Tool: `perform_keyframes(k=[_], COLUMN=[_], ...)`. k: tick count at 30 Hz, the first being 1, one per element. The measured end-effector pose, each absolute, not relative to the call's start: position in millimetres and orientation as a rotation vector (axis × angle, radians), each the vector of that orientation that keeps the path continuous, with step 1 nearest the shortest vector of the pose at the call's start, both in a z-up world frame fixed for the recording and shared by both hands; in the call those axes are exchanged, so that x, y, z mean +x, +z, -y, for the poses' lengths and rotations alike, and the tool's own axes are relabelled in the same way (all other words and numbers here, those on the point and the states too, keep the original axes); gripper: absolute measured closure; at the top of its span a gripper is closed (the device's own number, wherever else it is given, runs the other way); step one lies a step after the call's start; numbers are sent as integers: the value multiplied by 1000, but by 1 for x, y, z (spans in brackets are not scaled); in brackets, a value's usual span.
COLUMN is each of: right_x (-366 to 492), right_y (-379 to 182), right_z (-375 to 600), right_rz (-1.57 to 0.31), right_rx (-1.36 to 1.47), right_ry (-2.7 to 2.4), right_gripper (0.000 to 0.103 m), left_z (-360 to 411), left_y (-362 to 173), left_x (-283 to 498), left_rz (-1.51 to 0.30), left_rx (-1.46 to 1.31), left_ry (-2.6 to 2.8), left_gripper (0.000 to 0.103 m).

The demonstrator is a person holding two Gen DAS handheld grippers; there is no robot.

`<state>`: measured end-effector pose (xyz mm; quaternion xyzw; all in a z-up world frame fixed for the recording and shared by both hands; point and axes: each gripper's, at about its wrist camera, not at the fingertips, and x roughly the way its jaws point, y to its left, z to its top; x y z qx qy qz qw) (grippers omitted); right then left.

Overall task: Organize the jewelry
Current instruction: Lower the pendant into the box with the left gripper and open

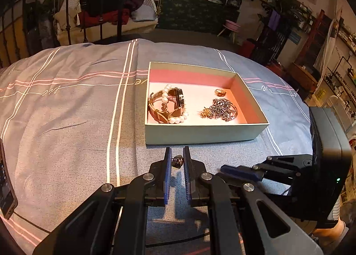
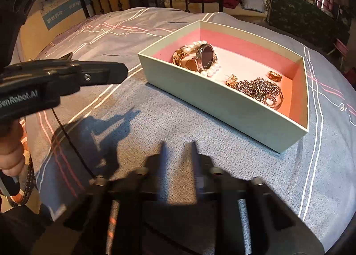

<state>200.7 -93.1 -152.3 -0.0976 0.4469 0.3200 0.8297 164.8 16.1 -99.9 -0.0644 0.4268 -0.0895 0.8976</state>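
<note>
My left gripper [image 1: 177,161] is pinched on a small gold-and-dark ring [image 1: 177,162], held between the blue pads near their tips, clear of the grey striped bedspread [image 1: 66,110] beneath. Straight ahead of those tips, just beyond them, stands the near wall of the open pale-green box [image 1: 204,136] with the pink lining; the box's long axis runs across my line of reach, so the ring has to go up over that wall and forward to land inside. Inside the box, the watch [image 1: 178,99] wrapped with a pearl bracelet [image 1: 165,96] lies at the left end, the tangled dark chain necklace [image 1: 219,108] at the right end, and a second gold ring [image 1: 220,92] sits behind the necklace toward the far wall; bare white floor shows between watch and necklace, directly in line with my tips. My right gripper [image 2: 178,150] is blurred in its own view, but its fingers look drawn together with nothing between them, beside the box's near corner. I judge the left hand nearer the drop, and it carries the piece.
</note>
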Motion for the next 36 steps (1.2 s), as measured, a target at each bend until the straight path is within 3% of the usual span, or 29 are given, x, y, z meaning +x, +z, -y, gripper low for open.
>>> perform_keyframes(k=[16, 36], right_x=[262, 286], right_y=[-74, -89], right_z=[122, 126], right_rz=[-765, -817], right_rx=[-169, -173], right_ry=[532, 498], right_gripper=[102, 102], left_z=[37, 37], left_y=[-47, -66], left_x=[242, 273], left_rz=[-777, -858], left_rx=[-74, -62], left_ry=[-250, -213], left_gripper=[93, 93])
